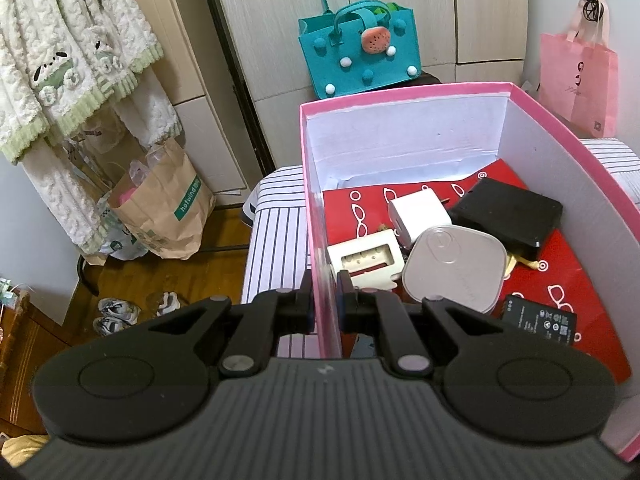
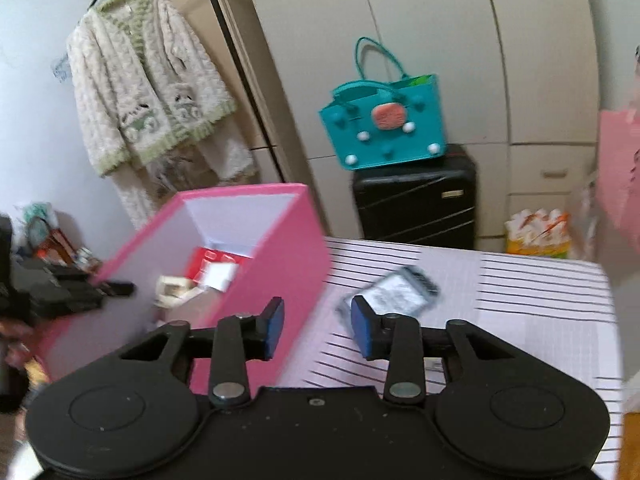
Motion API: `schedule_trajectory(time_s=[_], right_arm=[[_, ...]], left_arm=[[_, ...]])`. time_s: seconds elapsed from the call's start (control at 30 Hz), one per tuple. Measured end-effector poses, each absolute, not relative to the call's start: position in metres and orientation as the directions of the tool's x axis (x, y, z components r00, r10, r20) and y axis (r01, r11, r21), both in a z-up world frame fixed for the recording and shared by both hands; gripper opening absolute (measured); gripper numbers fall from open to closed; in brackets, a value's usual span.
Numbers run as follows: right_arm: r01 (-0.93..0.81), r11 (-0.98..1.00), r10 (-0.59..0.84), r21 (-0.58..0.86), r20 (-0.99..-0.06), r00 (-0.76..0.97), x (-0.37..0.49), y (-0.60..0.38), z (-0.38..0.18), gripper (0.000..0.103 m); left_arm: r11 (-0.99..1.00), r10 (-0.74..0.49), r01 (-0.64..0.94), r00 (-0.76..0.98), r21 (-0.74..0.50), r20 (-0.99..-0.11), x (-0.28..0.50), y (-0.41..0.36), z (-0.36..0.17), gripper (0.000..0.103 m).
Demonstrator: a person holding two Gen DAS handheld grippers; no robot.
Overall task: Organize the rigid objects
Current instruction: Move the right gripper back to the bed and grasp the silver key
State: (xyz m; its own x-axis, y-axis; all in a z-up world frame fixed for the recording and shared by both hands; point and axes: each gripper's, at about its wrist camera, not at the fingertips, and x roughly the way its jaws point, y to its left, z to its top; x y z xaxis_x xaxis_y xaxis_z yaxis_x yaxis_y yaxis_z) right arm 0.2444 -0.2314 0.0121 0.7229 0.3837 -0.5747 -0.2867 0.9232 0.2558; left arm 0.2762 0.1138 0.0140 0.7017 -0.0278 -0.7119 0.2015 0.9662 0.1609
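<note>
Right wrist view blurred: a flat grey-and-black packet (image 2: 394,290) just ahead of the right claw (image 2: 317,330) is hard to identify, print unreadable. Right claw stands open, nothing between its blue pads, over the striped bench (image 2: 520,300); no earlier frame to compare. Left claw (image 1: 325,300) is clamped on the near wall of the pink box (image 1: 400,92), a cardboard box with white inside. Beyond it inside: white cube charger (image 1: 416,212), rounded silver case (image 1: 452,268), black slab (image 1: 508,212), cream block (image 1: 366,262), partly overlapping on red paper (image 1: 568,276).
</note>
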Motion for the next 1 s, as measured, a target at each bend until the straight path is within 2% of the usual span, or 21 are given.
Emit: schedule_trajectory(time_s=[0.37, 0.57, 0.8, 0.83, 0.9, 0.93, 1.0], right_arm=[[-0.239, 0.957, 0.284, 0.162, -0.682, 0.674, 0.25, -0.26, -0.055, 0.056], [-0.269, 0.952, 0.295, 0.146, -0.675, 0.677, 0.254, -0.254, -0.068, 0.065], [-0.235, 0.971, 0.209, 0.048, -0.65, 0.731, 0.27, -0.244, -0.074, 0.067], [-0.226, 0.973, 0.2, 0.044, -0.644, 0.738, 0.272, -0.244, -0.074, 0.063], [-0.2, 0.979, 0.177, 0.037, -0.637, 0.75, 0.274, -0.245, -0.073, 0.044], [-0.195, 0.98, 0.173, 0.036, -0.637, 0.751, 0.275, -0.246, -0.072, 0.029], [-0.189, 0.98, 0.18, 0.056, -0.644, 0.743, 0.276, -0.25, -0.07, 0.028]], left_arm=[[0.965, -0.021, 0.198, 0.709, 0.17, -0.705, 0.275, 0.112, 0.015, 0.009], [0.964, -0.012, 0.194, 0.718, 0.184, -0.696, 0.274, 0.112, 0.015, 0.009], [0.964, -0.024, 0.2, 0.72, 0.173, -0.694, 0.272, 0.113, 0.015, 0.009], [0.965, -0.026, 0.2, 0.72, 0.171, -0.694, 0.272, 0.113, 0.015, 0.009], [0.966, -0.031, 0.201, 0.719, 0.165, -0.695, 0.273, 0.114, 0.015, 0.009], [0.965, -0.032, 0.203, 0.719, 0.165, -0.695, 0.272, 0.114, 0.015, 0.009], [0.965, -0.028, 0.2, 0.719, 0.169, -0.694, 0.272, 0.113, 0.014, 0.009]])
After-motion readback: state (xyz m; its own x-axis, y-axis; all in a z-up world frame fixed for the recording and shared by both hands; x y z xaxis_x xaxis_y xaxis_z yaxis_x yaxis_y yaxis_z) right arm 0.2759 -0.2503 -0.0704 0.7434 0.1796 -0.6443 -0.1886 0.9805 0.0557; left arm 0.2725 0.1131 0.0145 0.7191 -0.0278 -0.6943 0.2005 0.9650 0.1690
